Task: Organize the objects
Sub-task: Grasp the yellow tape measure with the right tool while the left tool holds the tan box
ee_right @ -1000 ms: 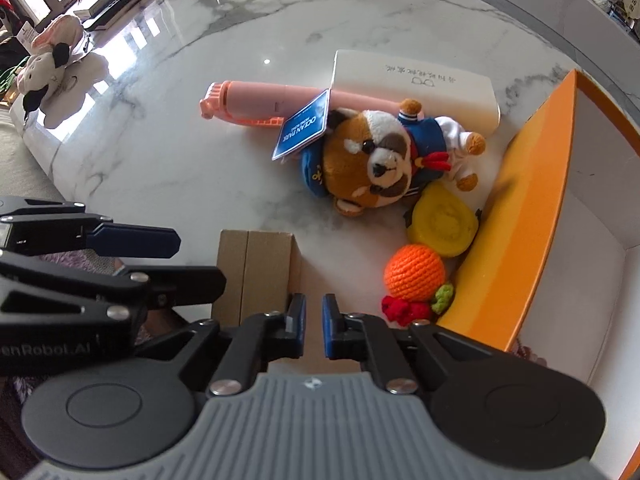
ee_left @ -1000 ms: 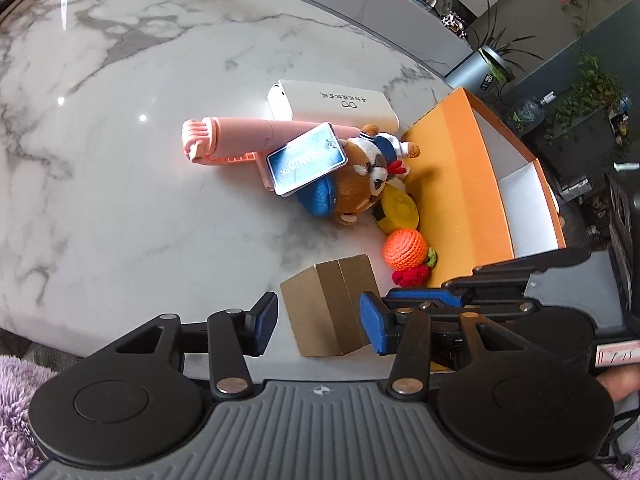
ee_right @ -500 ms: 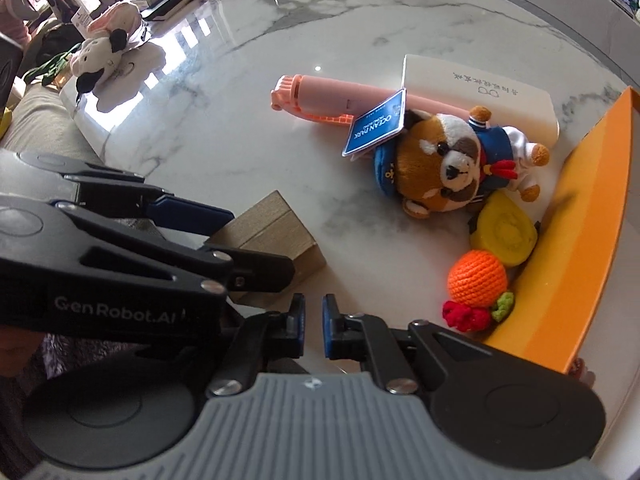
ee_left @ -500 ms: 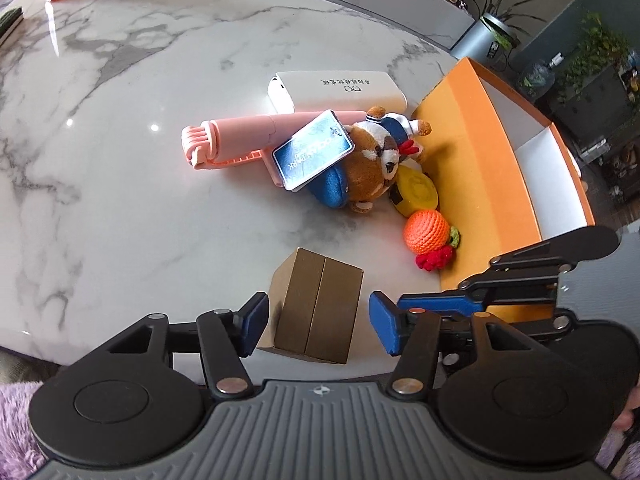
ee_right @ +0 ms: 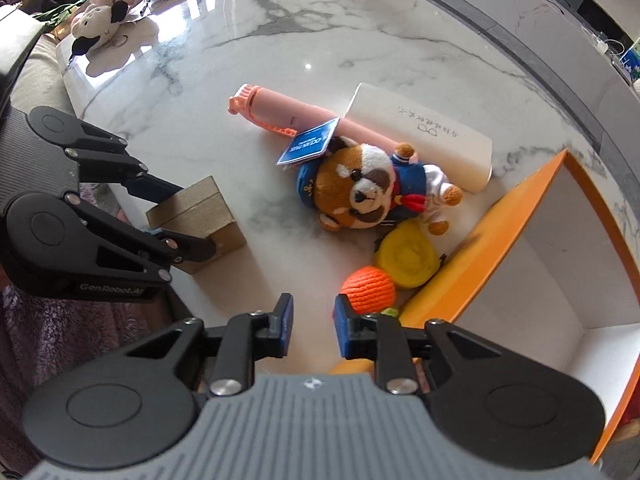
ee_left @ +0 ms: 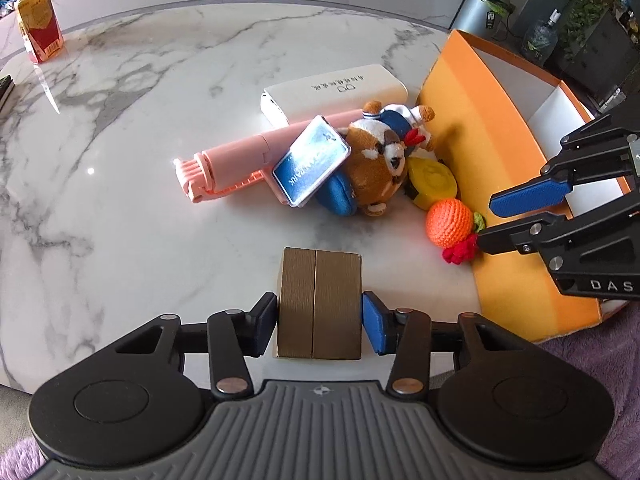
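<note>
Between the left gripper pads sits the brown cardboard box, long axis pointing away, both pads flanking it, contact unclear; right gripper hovers parted beside the orange crochet ball.

On the counter there was one brown cardboard box, one pink selfie stick, one white power bank, one plush dog with one blue tag, one yellow toy, one orange crocheted ball — and one orange storage box. Farther off stood one red-and-yellow carton and one cow plush.
</note>
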The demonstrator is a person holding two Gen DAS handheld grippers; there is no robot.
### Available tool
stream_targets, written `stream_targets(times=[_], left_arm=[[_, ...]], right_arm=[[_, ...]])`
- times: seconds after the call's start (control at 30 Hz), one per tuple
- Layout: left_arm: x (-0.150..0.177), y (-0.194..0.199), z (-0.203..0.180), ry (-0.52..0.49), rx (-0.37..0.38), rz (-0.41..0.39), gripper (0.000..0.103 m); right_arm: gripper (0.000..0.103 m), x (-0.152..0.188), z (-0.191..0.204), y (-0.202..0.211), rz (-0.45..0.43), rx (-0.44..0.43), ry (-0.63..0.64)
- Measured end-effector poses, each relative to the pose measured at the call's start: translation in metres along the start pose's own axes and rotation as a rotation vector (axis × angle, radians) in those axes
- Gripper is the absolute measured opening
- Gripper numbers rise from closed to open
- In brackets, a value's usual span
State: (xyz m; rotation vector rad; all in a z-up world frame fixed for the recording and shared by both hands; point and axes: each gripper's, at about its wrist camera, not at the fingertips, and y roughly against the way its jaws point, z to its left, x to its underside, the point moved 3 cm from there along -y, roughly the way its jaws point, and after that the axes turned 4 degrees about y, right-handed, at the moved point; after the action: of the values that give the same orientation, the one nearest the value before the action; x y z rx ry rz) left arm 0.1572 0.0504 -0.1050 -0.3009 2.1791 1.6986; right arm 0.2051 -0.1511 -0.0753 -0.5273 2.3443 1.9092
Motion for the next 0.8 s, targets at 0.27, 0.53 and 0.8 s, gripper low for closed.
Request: stream_targets(times=[0.27, 0.53, 0.8], left_arm=[[-0.023, -0.002, 0.003, 0.021, 0.018, -0.059, 0.053], [-0.034, -0.012, -0.001, -0.020, 0.016, -0.058, 0.053], [-0.039, -0.018, 0.001, -0.019, 0.024, -0.039, 0.053]], right_arm=[[0.047, -0.036, -0.020, -0.033, 0.086, 0.055, 0.247], [0.048, -0.054, -0.033, -0.083, 0.269, 0.052, 0.390], [0.057, -0.055, -0.042, -0.109, 0.376, 0.011, 0.422]])
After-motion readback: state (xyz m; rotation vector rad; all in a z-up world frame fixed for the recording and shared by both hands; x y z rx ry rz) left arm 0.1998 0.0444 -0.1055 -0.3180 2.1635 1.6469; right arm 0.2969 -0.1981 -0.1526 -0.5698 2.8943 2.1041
